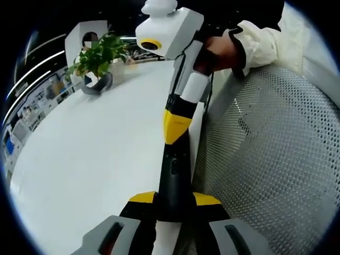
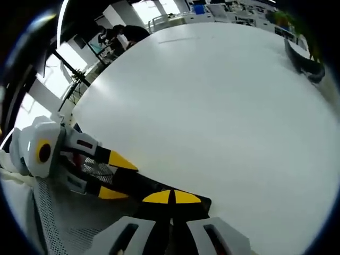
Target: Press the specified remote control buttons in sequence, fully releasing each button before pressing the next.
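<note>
Black remote [image 1: 174, 175] gripped between left gripper [image 1: 175, 199] jaws, right gripper [image 1: 175, 130] pinched closed, empty, tip touching it; probably mid-press, more buttons maybe left.

Counter [image 1: 95, 159] plain white. Remote [image 1: 174, 180] black. Gripper fingers [image 1: 176, 123] yellow-tipped on black. Chair mesh [image 1: 265, 159] grey, perforated dot pattern. Plant [image 1: 98, 53] green, pot [image 1: 96, 85] dark grey. Sleeve [image 1: 260, 40] cream.

Potted plant [image 1: 98, 58] on table [image 1: 95, 154]; mesh chair [image 1: 276, 159] beside, apparently touching.

left claw [image 1: 172, 204] and right claw [image 2: 171, 199] both clamped on something dark
</note>
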The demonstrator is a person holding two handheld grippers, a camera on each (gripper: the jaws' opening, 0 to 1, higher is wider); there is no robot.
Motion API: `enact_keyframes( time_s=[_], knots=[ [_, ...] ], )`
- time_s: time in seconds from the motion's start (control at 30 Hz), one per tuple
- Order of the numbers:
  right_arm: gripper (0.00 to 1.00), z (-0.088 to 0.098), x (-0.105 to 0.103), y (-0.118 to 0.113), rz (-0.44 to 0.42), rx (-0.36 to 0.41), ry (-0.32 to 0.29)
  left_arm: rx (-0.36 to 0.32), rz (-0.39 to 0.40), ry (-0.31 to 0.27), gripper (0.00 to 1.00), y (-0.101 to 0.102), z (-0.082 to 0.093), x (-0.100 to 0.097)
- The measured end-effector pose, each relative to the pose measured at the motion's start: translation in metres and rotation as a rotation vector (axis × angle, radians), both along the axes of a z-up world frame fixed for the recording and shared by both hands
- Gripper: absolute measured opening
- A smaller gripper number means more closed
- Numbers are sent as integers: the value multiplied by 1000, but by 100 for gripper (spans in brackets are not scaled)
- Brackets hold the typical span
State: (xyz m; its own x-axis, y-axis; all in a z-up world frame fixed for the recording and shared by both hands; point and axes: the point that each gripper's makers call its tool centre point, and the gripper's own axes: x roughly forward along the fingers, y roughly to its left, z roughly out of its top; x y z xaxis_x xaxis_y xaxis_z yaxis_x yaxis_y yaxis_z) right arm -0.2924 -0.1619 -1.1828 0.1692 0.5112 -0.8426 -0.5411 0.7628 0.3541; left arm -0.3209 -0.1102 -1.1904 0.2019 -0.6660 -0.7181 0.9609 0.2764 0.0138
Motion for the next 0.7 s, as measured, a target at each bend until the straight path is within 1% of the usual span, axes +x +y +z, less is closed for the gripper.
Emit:
enact_keyframes(
  time_s=[0.13,0.2,0.33,0.37,0.5,0.53,0.67,0.7],
  knots=[
    [0,0,0,0,12,-9,-11,-1,8,7,24,0,0,0],
    [0,0,0,0,18,-12,-14,1,20,20,24,-1,0,1],
    [0,0,-1,1,39,-28,-29,-34,120,121,25,-2,2,2],
    [0,0,-1,1,42,-31,-31,-40,130,135,25,-2,2,3],
    [0,0,-1,0,50,-36,-37,-34,119,119,25,-2,3,2],
    [0,0,-1,1,59,-40,-45,-31,109,111,25,-2,2,2],
    [0,-1,-1,1,95,-57,-72,-34,106,111,25,-2,2,2],
    [0,-1,-1,1,98,-58,-77,-31,94,99,25,-2,2,2]
  ],
)
